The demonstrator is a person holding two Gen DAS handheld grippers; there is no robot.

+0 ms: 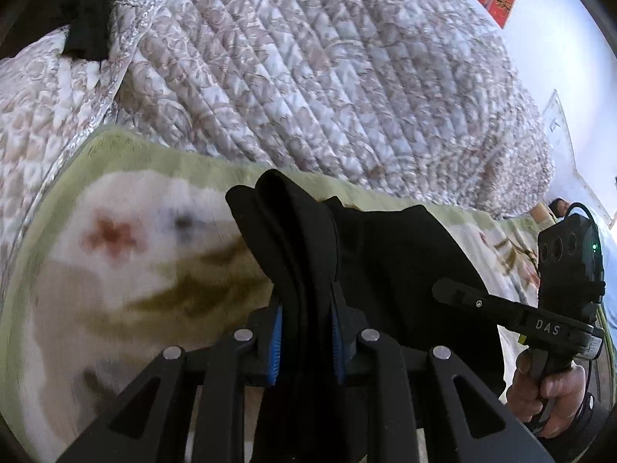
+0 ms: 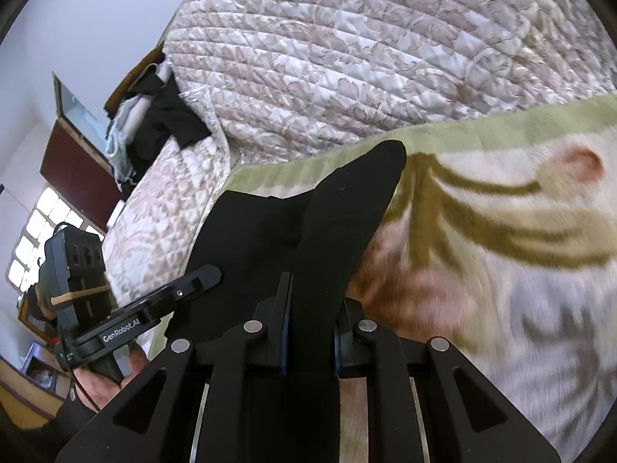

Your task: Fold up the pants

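Observation:
The black pants (image 1: 385,254) hang between my two grippers above a flowered blanket. My left gripper (image 1: 306,301) is shut on a bunched edge of the pants, which stands up between its blue pads (image 1: 274,347). My right gripper (image 2: 311,301) is shut on another edge of the pants (image 2: 308,223), with a pointed flap sticking up past the fingers. Each gripper shows in the other's view: the right one (image 1: 455,289) at the right, the left one (image 2: 204,274) at the left, both close to the cloth.
A cream blanket with green border (image 1: 127,270) lies under the pants; it also shows in the right wrist view (image 2: 520,254). A bulky quilted comforter (image 1: 327,77) is heaped behind it. Dark clothes (image 2: 166,123) lie piled at the far left by a wooden cabinet (image 2: 73,162).

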